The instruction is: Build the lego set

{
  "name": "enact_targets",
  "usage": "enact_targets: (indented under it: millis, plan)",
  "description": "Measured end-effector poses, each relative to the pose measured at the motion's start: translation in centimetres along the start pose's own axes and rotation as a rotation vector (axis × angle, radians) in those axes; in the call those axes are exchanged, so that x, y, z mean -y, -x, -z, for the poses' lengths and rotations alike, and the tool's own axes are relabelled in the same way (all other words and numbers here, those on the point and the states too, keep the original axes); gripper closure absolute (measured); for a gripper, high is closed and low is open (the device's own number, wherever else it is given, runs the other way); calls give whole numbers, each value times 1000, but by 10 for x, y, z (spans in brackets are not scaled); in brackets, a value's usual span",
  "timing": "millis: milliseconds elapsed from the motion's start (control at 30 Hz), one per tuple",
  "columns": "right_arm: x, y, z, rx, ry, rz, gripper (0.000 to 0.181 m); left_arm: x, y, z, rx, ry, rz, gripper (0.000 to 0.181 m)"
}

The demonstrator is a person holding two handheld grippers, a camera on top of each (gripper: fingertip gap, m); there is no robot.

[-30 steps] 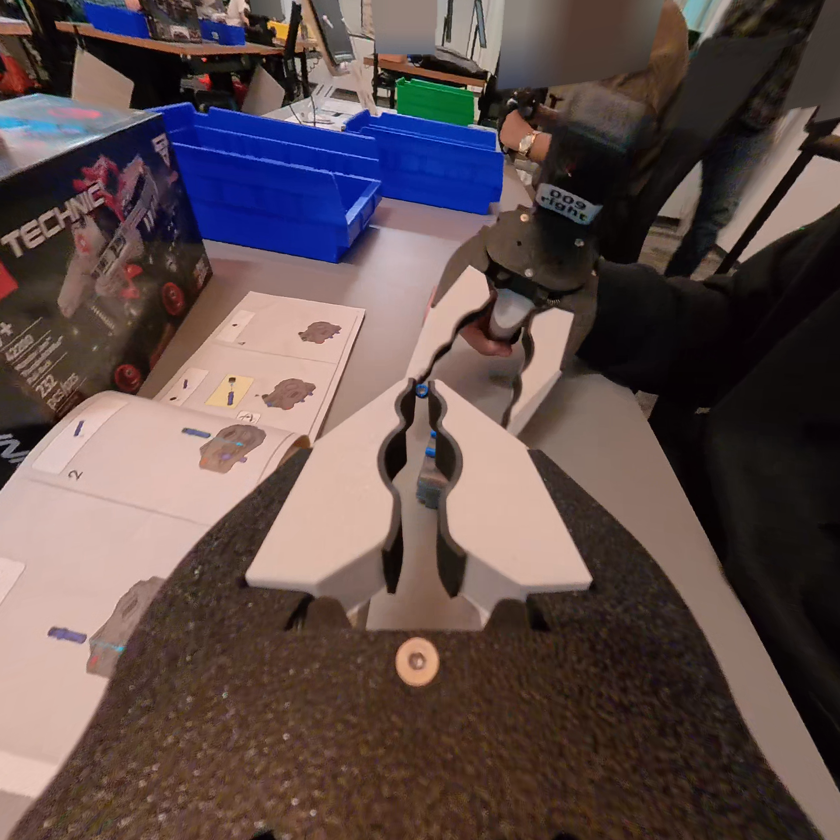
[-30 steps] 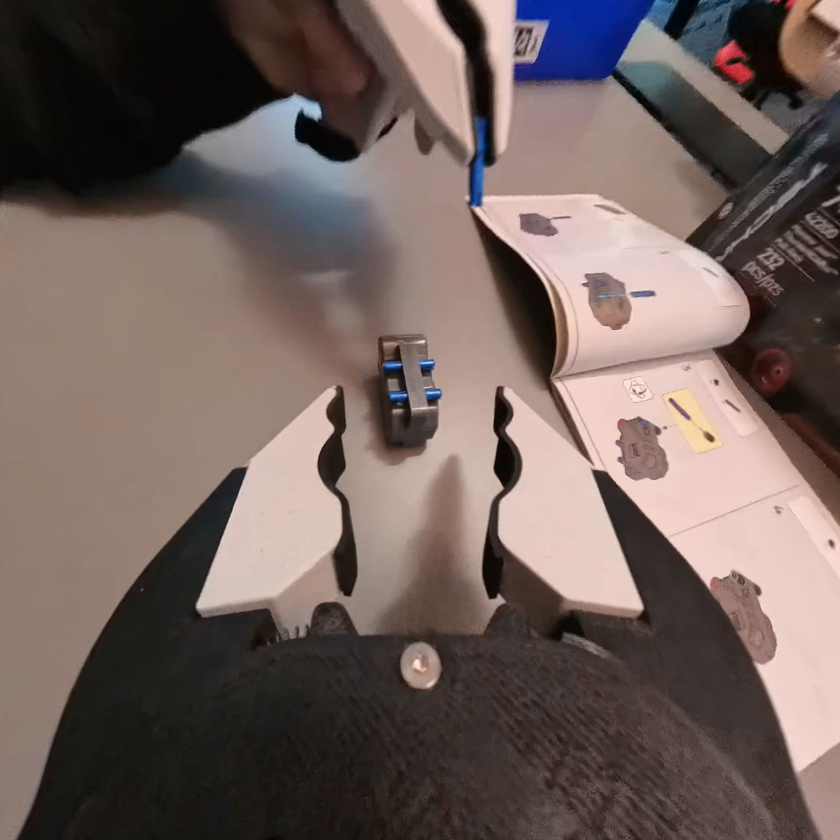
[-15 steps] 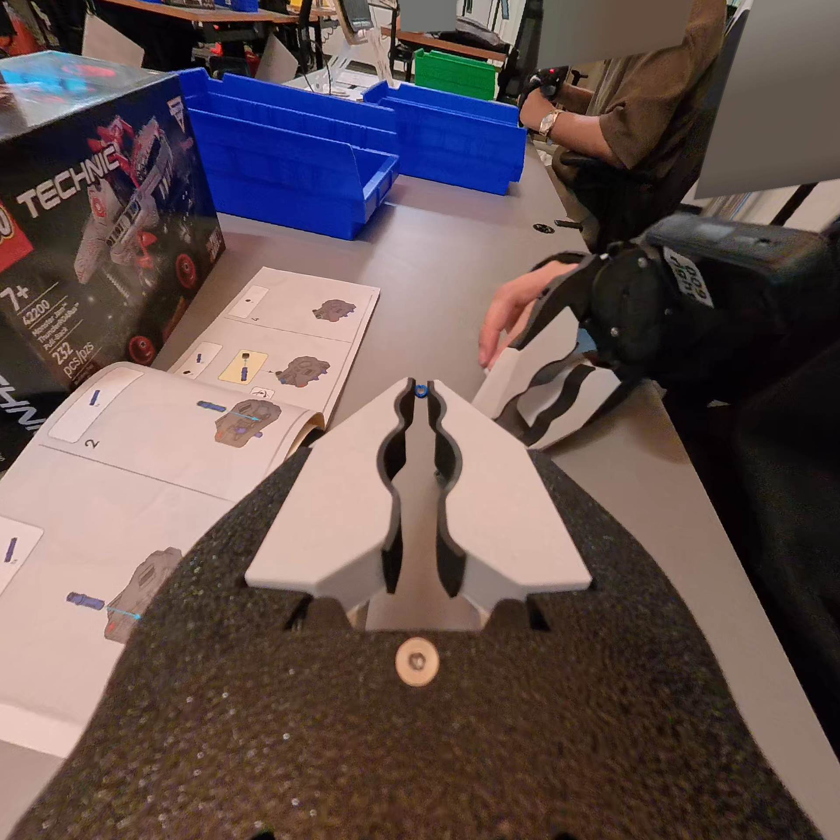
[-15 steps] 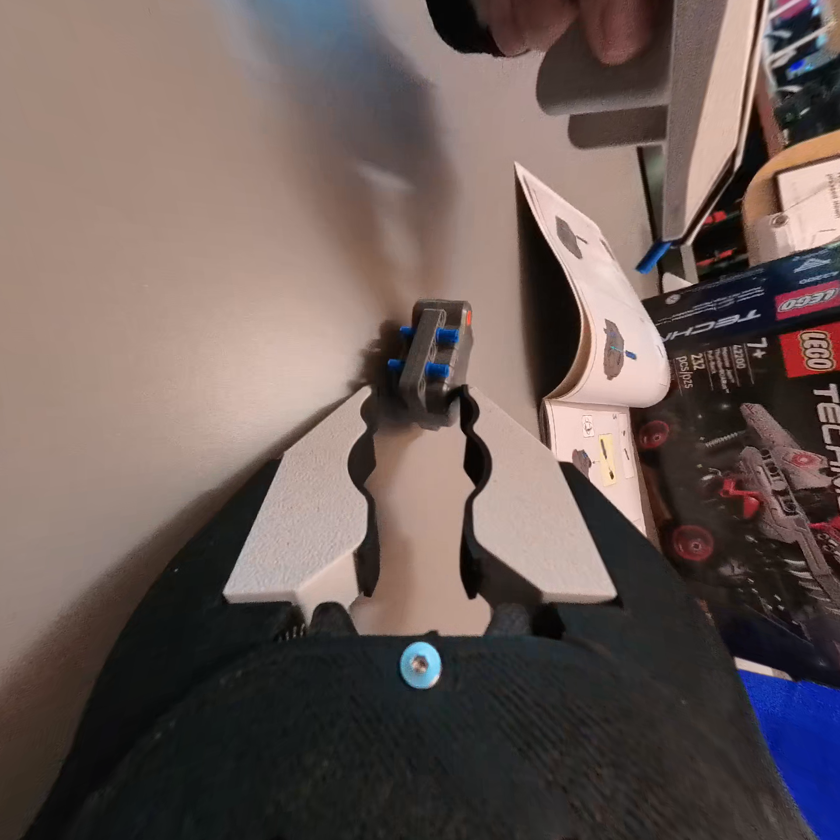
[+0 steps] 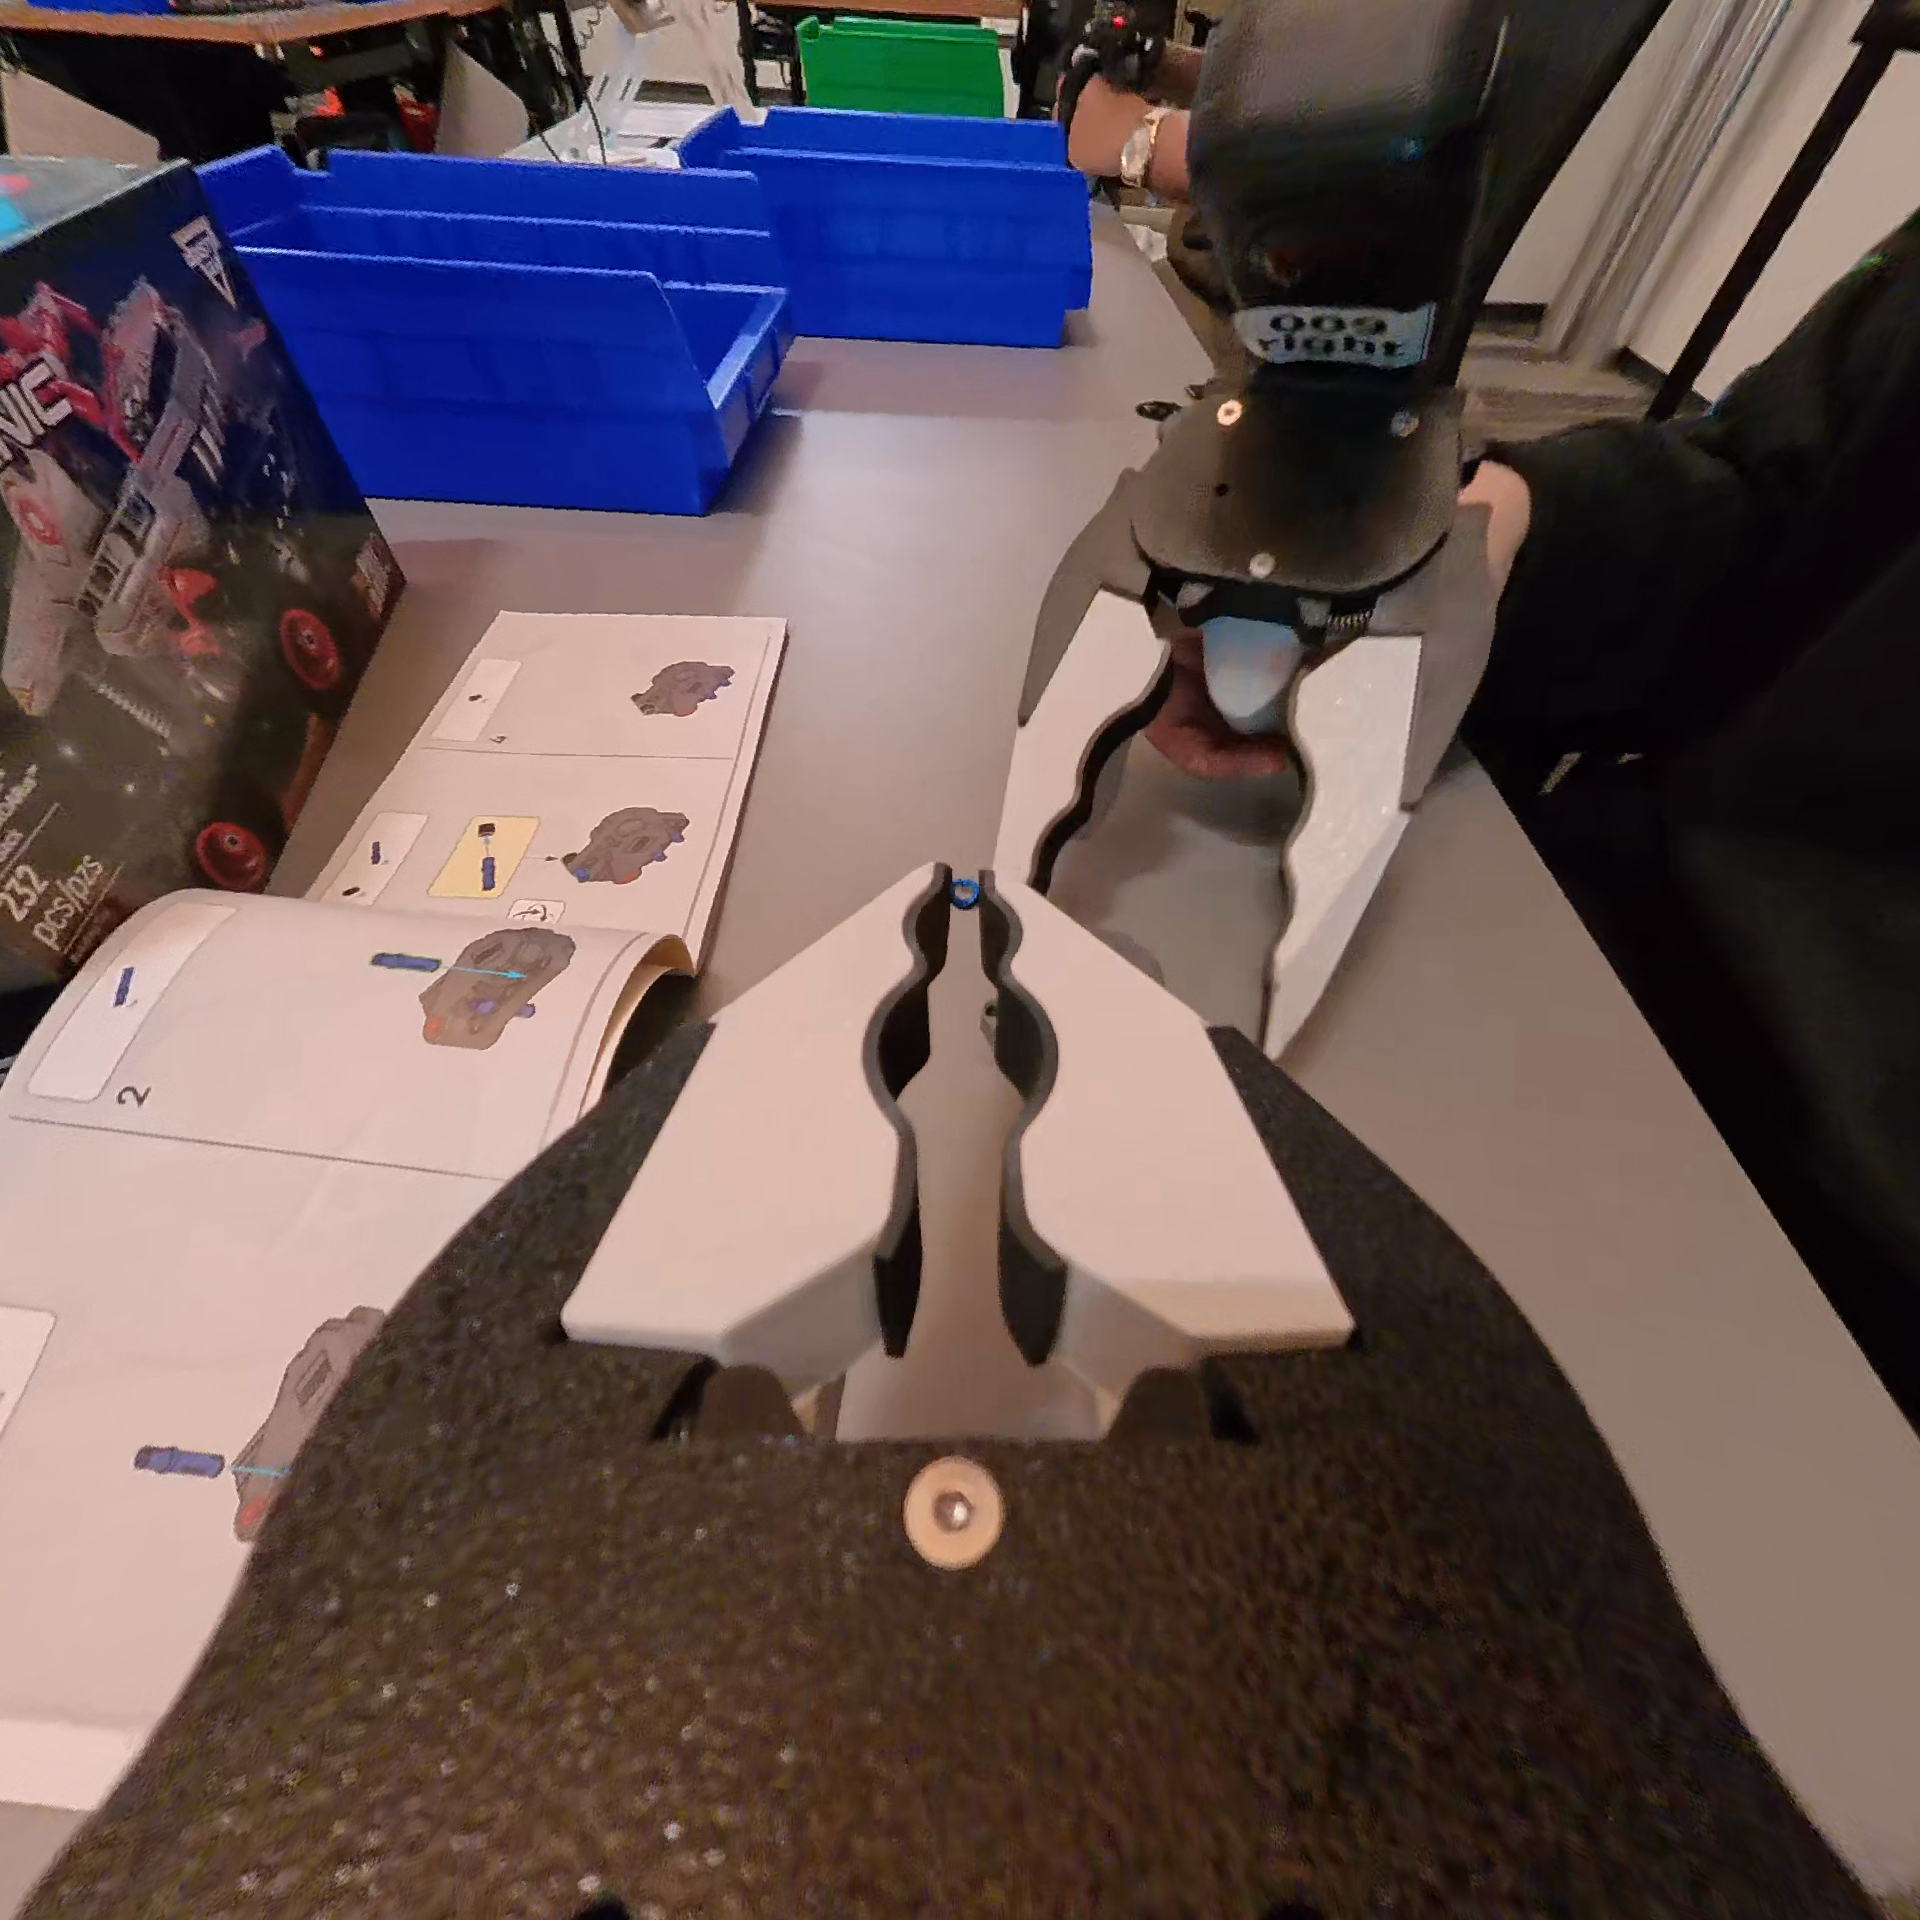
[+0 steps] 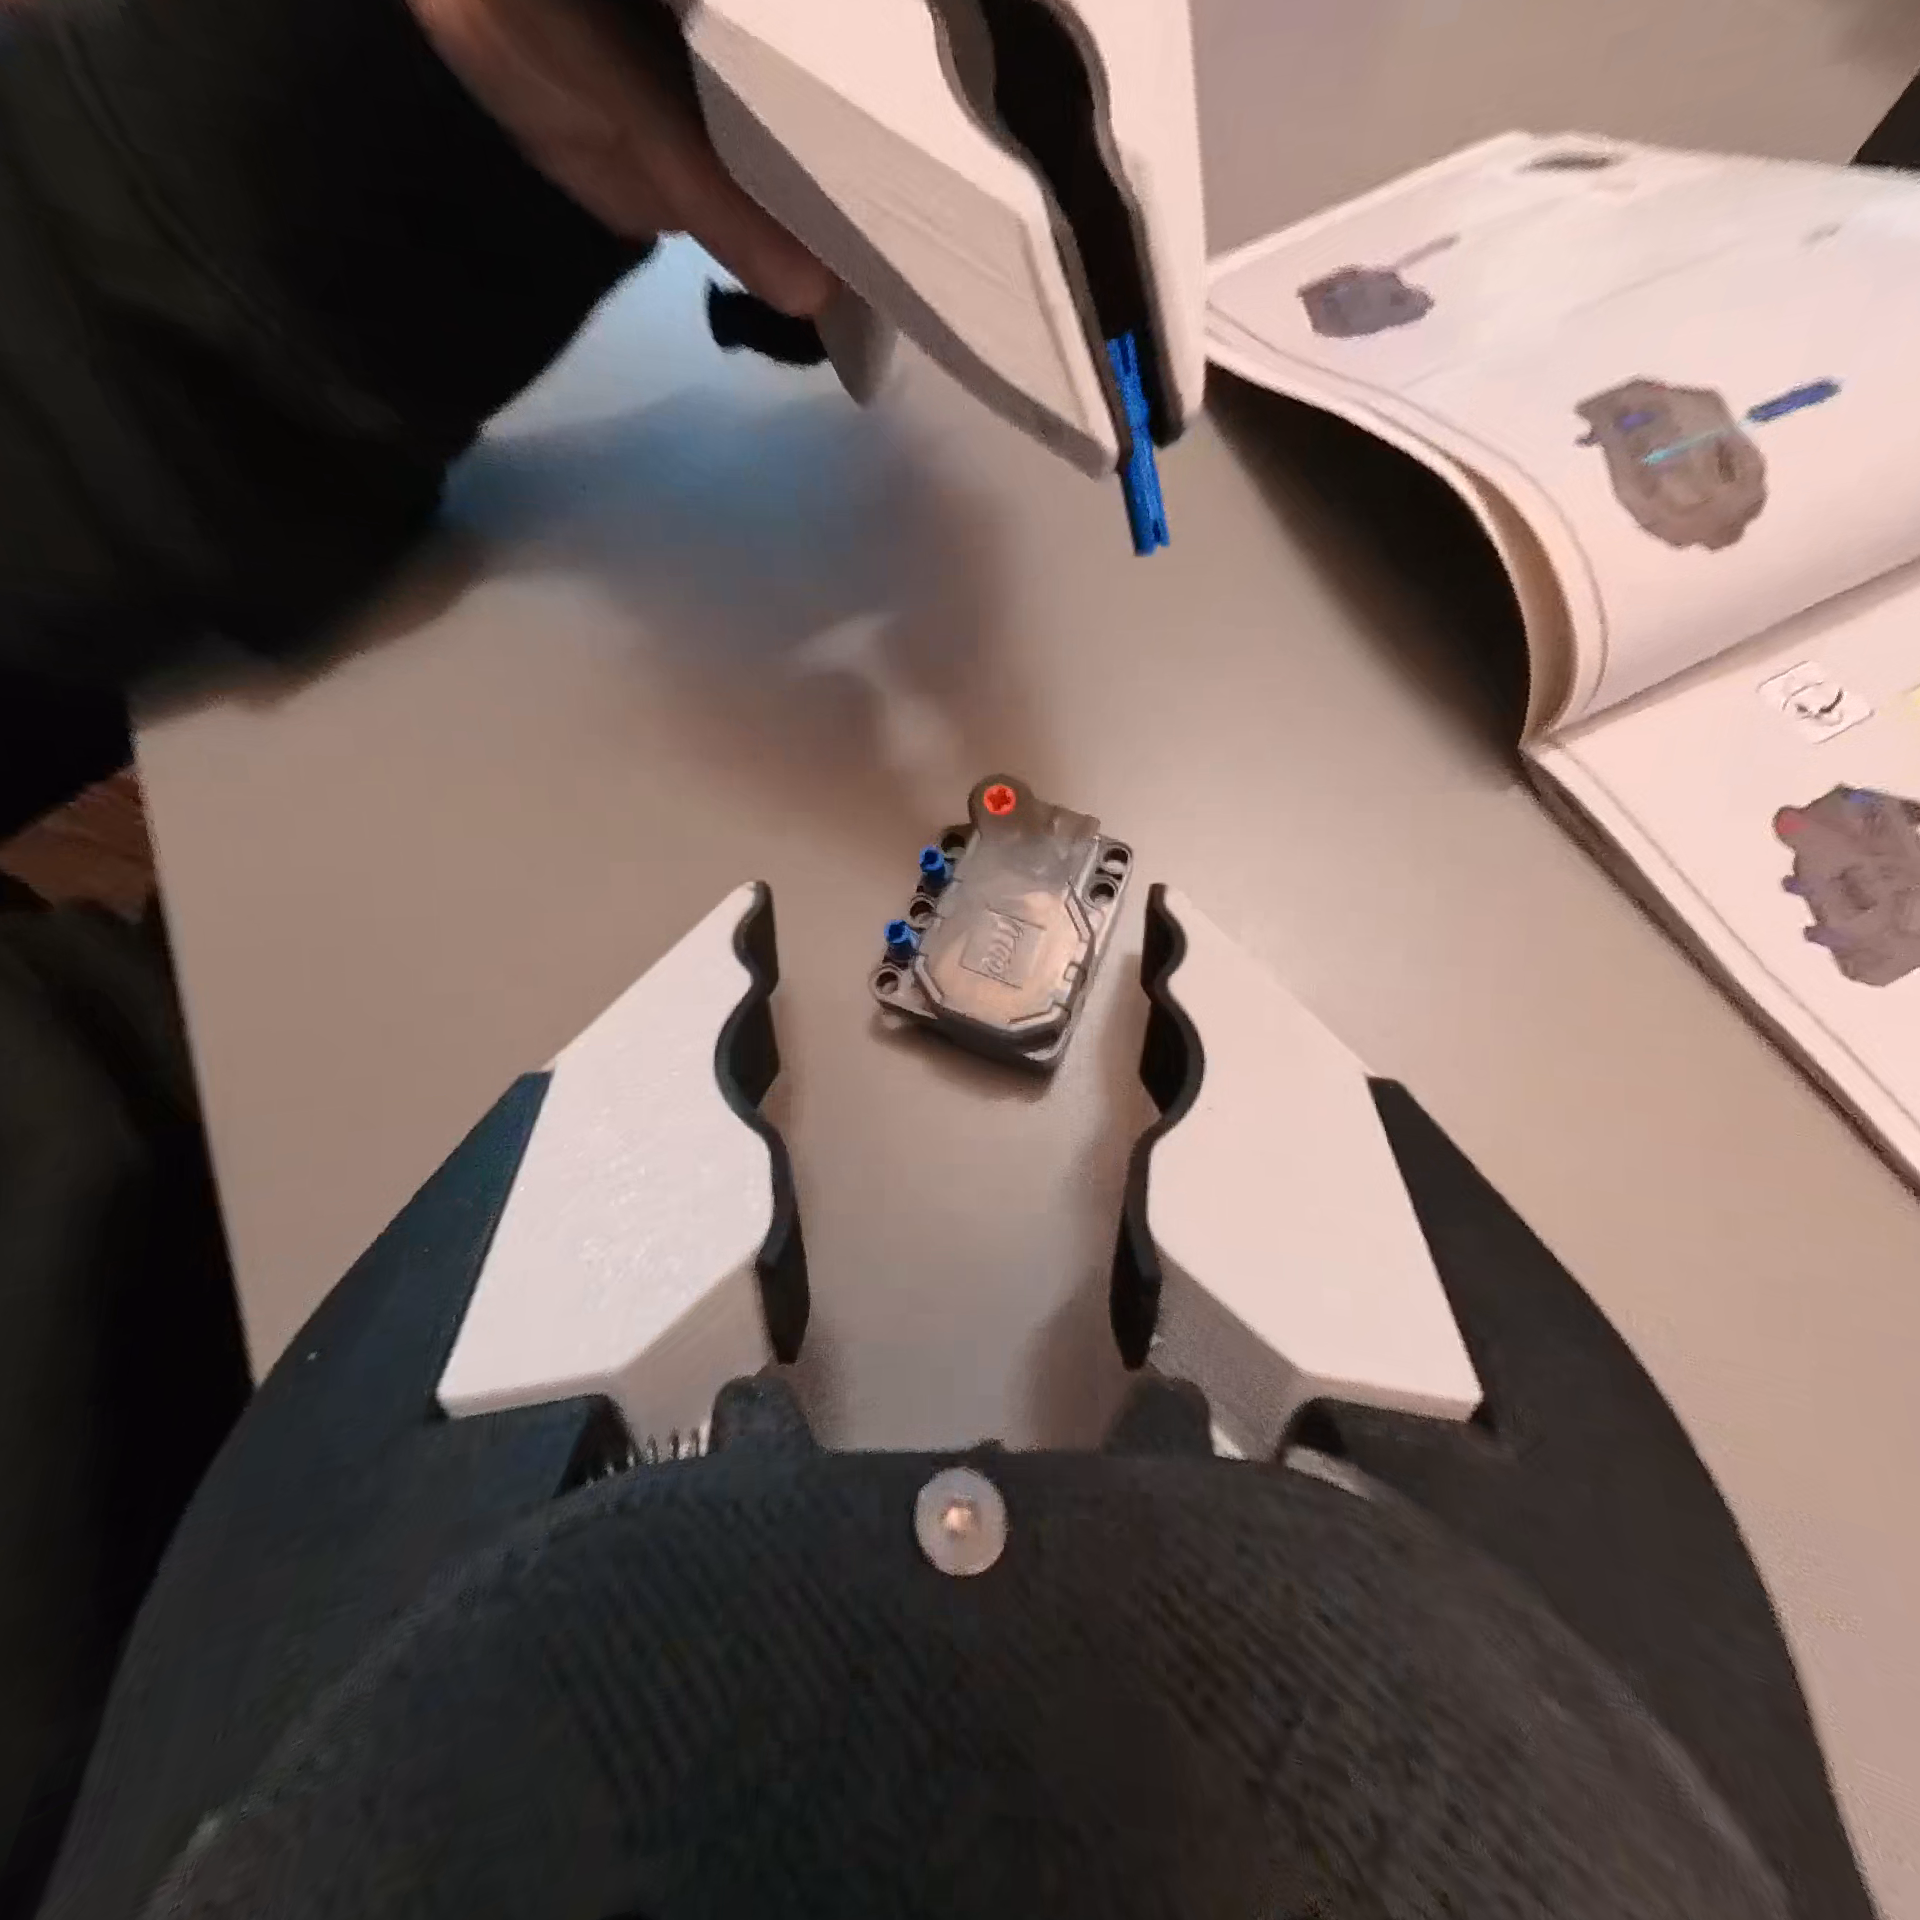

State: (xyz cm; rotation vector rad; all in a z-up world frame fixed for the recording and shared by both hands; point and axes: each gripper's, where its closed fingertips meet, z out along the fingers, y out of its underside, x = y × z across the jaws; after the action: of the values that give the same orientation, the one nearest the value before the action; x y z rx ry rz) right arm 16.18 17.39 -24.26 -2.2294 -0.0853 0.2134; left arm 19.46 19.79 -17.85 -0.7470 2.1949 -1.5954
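Note:
A grey lego motor block (image 6: 997, 935) with two blue pins on its left side and a red axle end lies flat on the grey table. My right gripper (image 6: 956, 904) is open above it, fingers either side, apart from it. It also shows in the left wrist view (image 5: 1164, 935), open and pointing down. My left gripper (image 5: 963, 890) is shut on a blue pin (image 5: 963, 891). In the right wrist view the blue pin (image 6: 1141, 457) sticks down out of the left gripper (image 6: 1138, 416), above and beyond the block. In the left wrist view the block is almost hidden.
An open instruction booklet (image 5: 447, 935) lies left of the grippers and shows in the right wrist view (image 6: 1662, 436). The lego set box (image 5: 156, 520) stands at the far left. Blue bins (image 5: 520, 343) sit at the table's back. A person's arm (image 5: 1132, 156) is behind them. The tips of one gripper are about 8 cm away from the tips of the other.
My right gripper turned the block over, let it go and opened; the block now lies flat with its broad face up. My left gripper still holds the blue pin.

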Motion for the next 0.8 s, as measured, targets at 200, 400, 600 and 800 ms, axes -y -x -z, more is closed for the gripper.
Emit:
enact_targets:
  millis: [200, 400, 600, 800]
  plan:
    - [-14, -4, -6, 16, 84, 120, 136, 3, -6, -1, -41, -29, 3, 179]
    - [-20, -14, 0, 111, 113, 234, 129, 10, -11, 3, -77, -78, 0, 180]
    - [35, -4, 30, 173, -195, 219, 130, 21, -21, 5, -99, -121, -73, 179]
    - [81, -12, 49, -36, -484, 386, 156, 39, -25, 4, -113, -216, -25, 179]
